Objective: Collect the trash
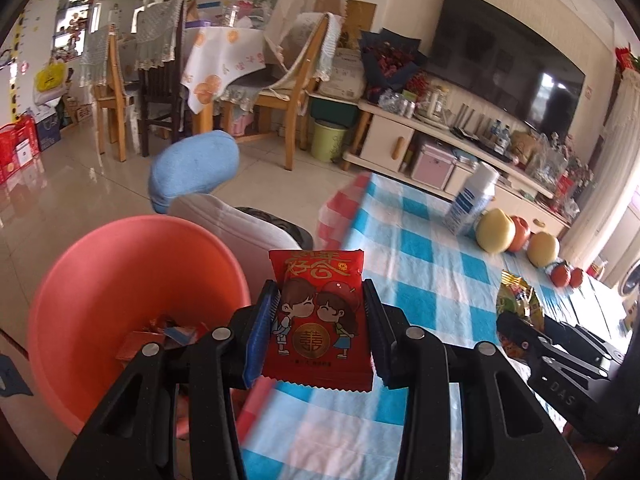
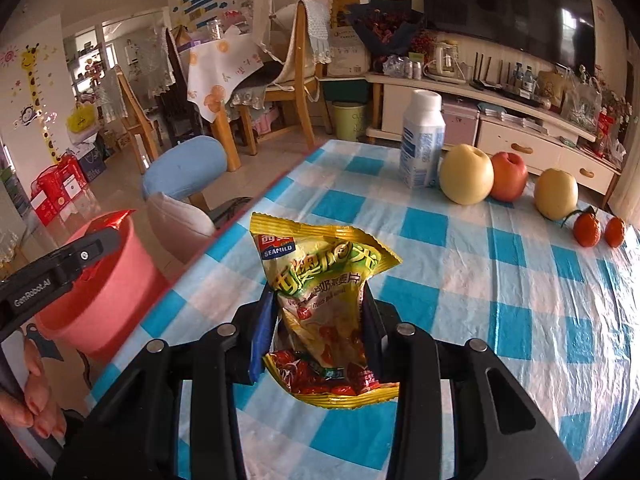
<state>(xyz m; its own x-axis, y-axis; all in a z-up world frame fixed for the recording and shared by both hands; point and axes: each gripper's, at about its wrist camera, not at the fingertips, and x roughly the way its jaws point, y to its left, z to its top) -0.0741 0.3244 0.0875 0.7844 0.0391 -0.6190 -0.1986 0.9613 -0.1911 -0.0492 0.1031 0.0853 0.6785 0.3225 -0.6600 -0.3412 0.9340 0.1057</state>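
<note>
My left gripper (image 1: 320, 320) is shut on a red snack packet (image 1: 320, 320) with two cartoon children on it, held at the table's left edge beside the pink bin (image 1: 100, 280). The bin holds several red wrappers (image 1: 160, 334). My right gripper (image 2: 318, 328) is shut on a yellow-green Seamild packet (image 2: 320, 300), held above the blue-checked tablecloth (image 2: 500, 300). The right gripper also shows in the left wrist view (image 1: 520, 320), and the left gripper in the right wrist view (image 2: 100, 236) above the bin (image 2: 108, 300).
On the table's far side stand a white and blue bottle (image 2: 422, 140), two yellow pears (image 2: 466, 174), a red apple (image 2: 509, 176) and two small oranges (image 2: 587, 230). A blue-backed chair (image 2: 184, 168) stands left of the table, behind the bin.
</note>
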